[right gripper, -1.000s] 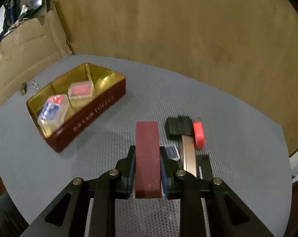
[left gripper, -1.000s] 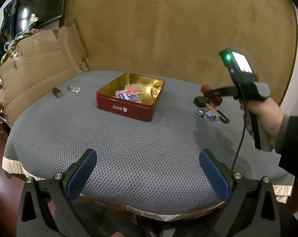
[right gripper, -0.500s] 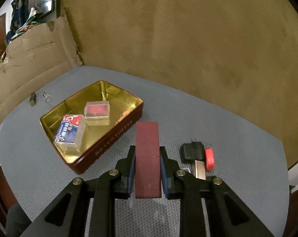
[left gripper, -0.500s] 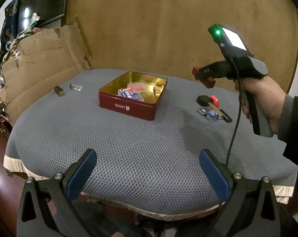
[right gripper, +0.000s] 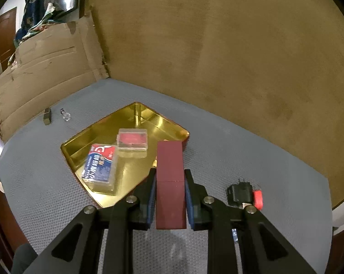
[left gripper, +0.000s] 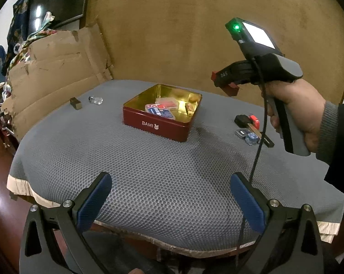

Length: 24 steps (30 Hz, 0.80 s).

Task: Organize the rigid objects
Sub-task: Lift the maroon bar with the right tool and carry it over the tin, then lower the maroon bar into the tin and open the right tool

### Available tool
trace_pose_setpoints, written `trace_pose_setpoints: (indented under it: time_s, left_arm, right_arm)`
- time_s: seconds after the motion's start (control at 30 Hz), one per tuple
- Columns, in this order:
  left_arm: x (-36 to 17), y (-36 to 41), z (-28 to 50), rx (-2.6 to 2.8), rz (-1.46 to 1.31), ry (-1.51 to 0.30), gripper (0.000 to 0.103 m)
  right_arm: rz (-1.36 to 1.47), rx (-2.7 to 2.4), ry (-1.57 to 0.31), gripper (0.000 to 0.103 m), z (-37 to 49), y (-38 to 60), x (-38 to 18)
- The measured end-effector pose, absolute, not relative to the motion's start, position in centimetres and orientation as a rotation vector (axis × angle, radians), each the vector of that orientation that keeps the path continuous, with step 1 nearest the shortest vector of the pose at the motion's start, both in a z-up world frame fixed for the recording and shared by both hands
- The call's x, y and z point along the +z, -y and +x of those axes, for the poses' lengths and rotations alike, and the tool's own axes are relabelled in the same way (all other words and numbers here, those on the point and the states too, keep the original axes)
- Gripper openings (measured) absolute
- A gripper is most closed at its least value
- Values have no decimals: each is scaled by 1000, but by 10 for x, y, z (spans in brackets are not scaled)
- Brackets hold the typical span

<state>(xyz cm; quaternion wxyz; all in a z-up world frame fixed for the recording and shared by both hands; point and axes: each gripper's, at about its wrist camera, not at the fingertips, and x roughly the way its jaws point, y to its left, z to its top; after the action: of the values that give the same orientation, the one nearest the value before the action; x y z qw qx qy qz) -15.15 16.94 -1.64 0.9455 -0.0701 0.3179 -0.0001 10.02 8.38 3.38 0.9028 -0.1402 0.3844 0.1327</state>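
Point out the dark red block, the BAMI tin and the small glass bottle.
dark red block (right gripper: pixel 170 182): right wrist view, top face between the pads.
BAMI tin (left gripper: pixel 156 126): left wrist view, red front wall.
small glass bottle (left gripper: pixel 96 100): left wrist view, clear body.

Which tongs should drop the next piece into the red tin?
Right. The right tongs already clamp the dark red block near the red tin; the left tongs hang open and empty, farther back.

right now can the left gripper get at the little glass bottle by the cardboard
Probably yes: the left gripper is open and empty, and the glass bottle lies in the open on the grey mat, the red tin off to its right.
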Motion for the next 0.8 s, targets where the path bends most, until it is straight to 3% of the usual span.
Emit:
trace_pose_setpoints:
  time_s: [0.8]
  left_arm:
    - [-18,-190,-144,24,-210,-675,102]
  right_arm:
    - [-312,367,-864,22,113,-144,-5]
